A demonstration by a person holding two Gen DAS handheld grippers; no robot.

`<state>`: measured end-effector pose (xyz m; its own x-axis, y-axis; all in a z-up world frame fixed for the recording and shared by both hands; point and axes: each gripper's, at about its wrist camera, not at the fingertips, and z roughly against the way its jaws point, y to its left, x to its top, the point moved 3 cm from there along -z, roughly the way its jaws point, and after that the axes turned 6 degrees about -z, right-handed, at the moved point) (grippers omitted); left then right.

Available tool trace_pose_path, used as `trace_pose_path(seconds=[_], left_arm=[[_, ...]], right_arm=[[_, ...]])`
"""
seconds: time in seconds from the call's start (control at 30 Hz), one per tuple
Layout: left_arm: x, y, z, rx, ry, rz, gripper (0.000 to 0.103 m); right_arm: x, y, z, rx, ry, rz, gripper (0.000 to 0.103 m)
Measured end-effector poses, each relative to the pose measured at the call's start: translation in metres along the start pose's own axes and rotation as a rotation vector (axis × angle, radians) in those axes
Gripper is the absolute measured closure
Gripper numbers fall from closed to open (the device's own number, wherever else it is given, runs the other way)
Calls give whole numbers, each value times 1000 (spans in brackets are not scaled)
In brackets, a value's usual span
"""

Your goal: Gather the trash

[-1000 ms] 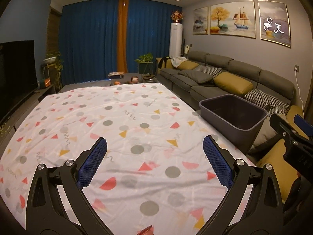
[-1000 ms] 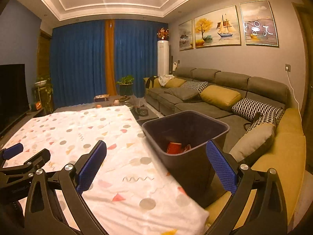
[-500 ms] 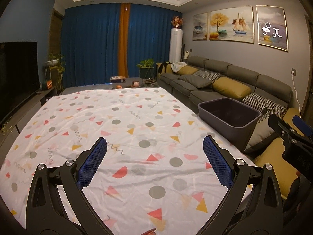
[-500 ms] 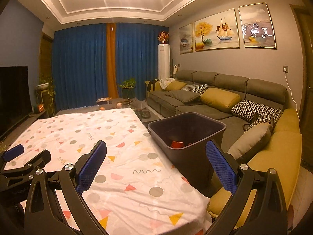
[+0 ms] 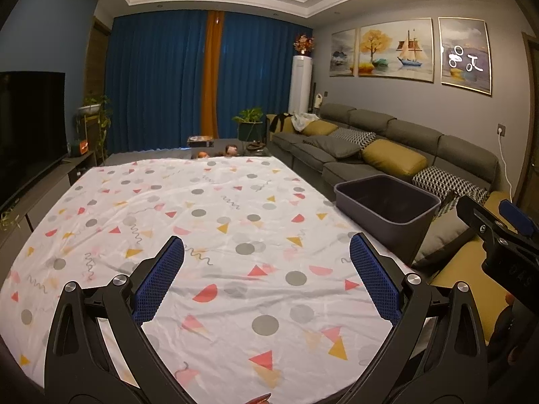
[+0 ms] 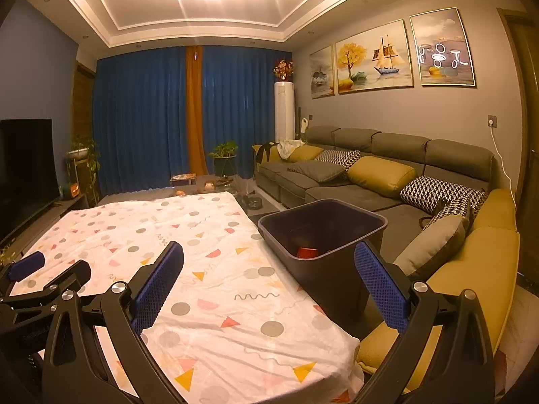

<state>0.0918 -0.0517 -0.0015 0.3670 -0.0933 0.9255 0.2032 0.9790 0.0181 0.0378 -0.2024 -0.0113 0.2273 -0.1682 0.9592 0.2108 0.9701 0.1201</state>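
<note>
Both claws hang apart and empty over the cloth-covered surface: left claw, right claw. A red scrap lies in the bin beside it. Best next: scan the cloth before reaching.

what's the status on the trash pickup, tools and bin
Left tool open, empty. Right tool open, empty. Bin beside table, red item inside. Nothing in the way.

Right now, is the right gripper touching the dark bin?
Apart. In the right wrist view the right gripper is open and empty, its fingers held nearer the camera than the dark bin; the bin wall only passes behind one finger.
</note>
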Motion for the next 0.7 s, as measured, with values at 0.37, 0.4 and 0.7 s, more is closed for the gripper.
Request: trace_pose_path(seconds=[0.37, 0.4, 0.7], left_arm=[[1, -5, 2, -13, -4, -7, 6], [1, -5, 2, -14, -4, -6, 6], [1, -5, 1, -22, -6, -1, 6]], right_arm=[[0, -1, 2, 1, -6, -6, 5], [0, -1, 2, -1, -5, -6, 5], [1, -1, 2, -1, -5, -7, 5]])
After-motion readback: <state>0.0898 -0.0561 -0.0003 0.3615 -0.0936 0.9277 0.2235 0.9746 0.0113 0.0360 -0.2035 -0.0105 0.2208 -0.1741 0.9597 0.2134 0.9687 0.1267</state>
